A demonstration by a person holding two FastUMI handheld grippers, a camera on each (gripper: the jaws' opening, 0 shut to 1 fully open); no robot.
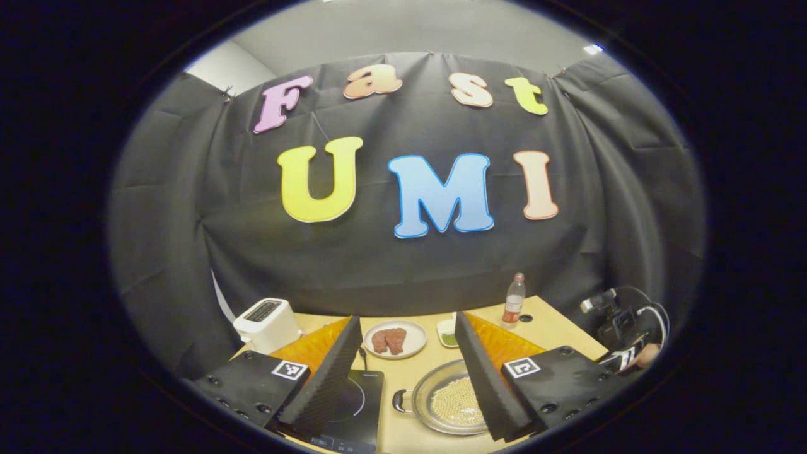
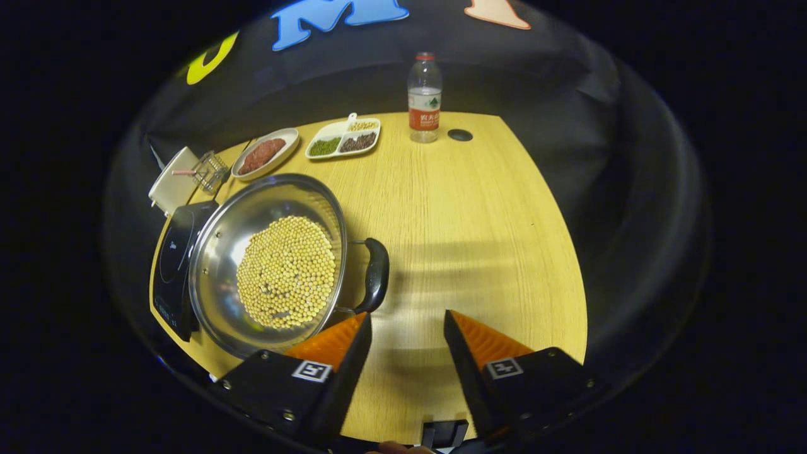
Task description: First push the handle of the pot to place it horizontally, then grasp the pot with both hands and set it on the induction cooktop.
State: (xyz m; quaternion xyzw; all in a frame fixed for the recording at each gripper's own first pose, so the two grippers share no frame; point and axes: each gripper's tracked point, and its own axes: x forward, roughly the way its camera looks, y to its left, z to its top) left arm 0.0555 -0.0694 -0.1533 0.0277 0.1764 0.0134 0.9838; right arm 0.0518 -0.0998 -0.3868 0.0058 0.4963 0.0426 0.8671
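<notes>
A steel pot (image 2: 277, 265) with several yellow beans in it sits on the wooden table, right beside the black induction cooktop (image 2: 176, 265). One black loop handle (image 2: 377, 274) points toward my right gripper (image 2: 406, 321), which hovers open just in front of it, its left fingertip close to the handle. In the left gripper view, the pot (image 1: 451, 400) and its other handle (image 1: 399, 400) lie low between the fingers of my open left gripper (image 1: 408, 321), which is raised above the table. The cooktop (image 1: 356, 403) is to the pot's left.
At the back stand a plate of meat (image 2: 261, 154), a divided dish of beans (image 2: 343, 137), a water bottle (image 2: 424, 98), a white toaster (image 2: 170, 183) and a small wire basket (image 2: 210, 171). Bare table (image 2: 479, 239) spreads to the pot's right. A hand-held device (image 1: 621, 334) shows at the far right.
</notes>
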